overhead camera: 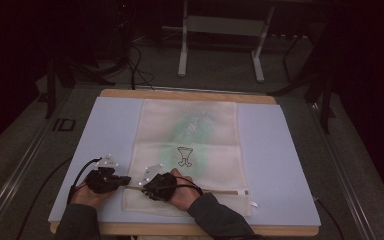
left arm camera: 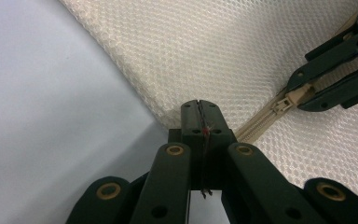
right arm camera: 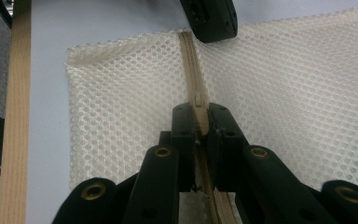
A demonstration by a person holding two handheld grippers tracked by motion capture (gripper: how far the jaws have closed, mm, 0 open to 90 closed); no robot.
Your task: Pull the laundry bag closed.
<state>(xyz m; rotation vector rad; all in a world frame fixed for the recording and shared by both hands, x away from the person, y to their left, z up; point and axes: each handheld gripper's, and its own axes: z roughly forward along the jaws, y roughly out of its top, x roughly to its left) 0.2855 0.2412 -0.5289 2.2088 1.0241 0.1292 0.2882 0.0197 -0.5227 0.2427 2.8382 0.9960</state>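
A cream mesh bag (overhead camera: 187, 150) lies flat on the blue mat, with a zipper (overhead camera: 220, 192) running across its near end. My left gripper (overhead camera: 125, 181) is shut on the bag's left edge, right at the zipper's end (left arm camera: 256, 128); its jaws (left arm camera: 199, 109) meet with mesh pinched between them. Just to its right, my right gripper (overhead camera: 147, 187) is shut on the zipper pull (right arm camera: 199, 116), the tan tab caught between its tips (right arm camera: 200, 114). In the left gripper view the right gripper (left arm camera: 307, 91) pinches the zipper pull (left arm camera: 284, 102). The left gripper's tip (right arm camera: 212, 21) sits farther along the zipper (right arm camera: 189, 56).
The blue mat (overhead camera: 280, 160) covers a wooden table whose edge (overhead camera: 190, 94) shows at the far side and near side (right arm camera: 14, 116). A small green-tinted print and a drawn figure (overhead camera: 184, 156) mark the bag. Cables and a metal frame (overhead camera: 220, 45) stand on the floor beyond.
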